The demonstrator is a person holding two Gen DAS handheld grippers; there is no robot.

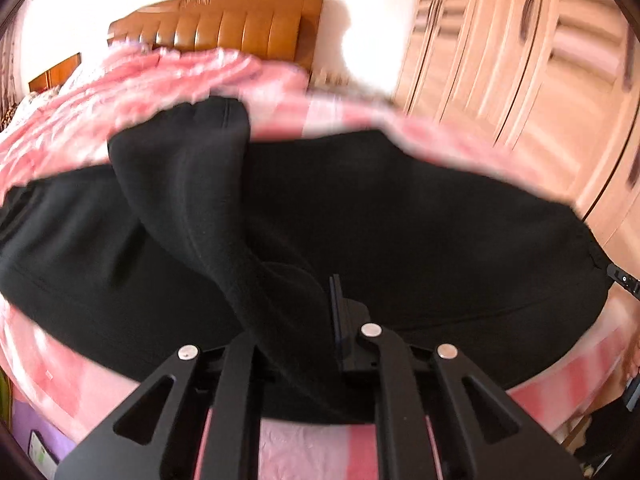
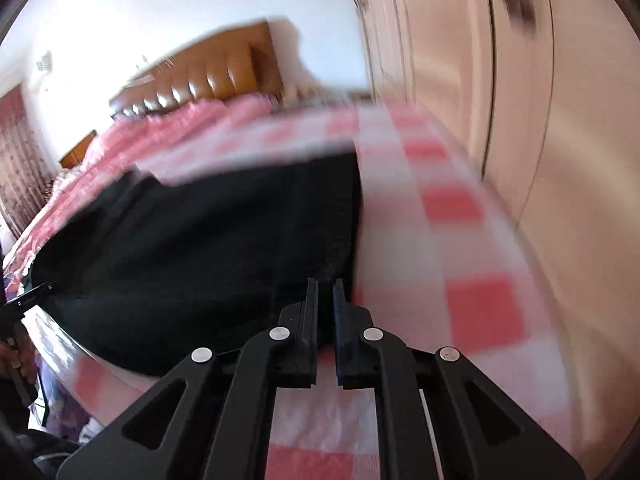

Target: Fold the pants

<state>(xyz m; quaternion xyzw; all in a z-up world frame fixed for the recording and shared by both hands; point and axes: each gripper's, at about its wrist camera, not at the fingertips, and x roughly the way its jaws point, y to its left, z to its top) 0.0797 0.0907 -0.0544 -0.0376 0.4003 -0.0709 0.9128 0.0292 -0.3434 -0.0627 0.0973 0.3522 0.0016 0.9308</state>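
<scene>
Black pants [image 1: 400, 216] lie spread across a pink-and-white checked bed sheet [image 1: 312, 448]. My left gripper [image 1: 316, 312] is shut on a fold of the pants, which drapes up from its jaws toward the upper left; the left finger is hidden under the cloth. In the right wrist view the pants [image 2: 200, 248] fill the left middle. My right gripper [image 2: 325, 300] is shut on the pants' right edge, jaws nearly together with black cloth between them. The right gripper's tip shows at the pants' far right edge in the left view [image 1: 624, 280].
A brown padded headboard [image 1: 236, 24] stands at the far end of the bed. A rumpled pink quilt [image 1: 132, 92] lies beyond the pants. Light wooden wardrobe doors [image 1: 540, 60] run along the right side, close to the bed edge [image 2: 500, 240].
</scene>
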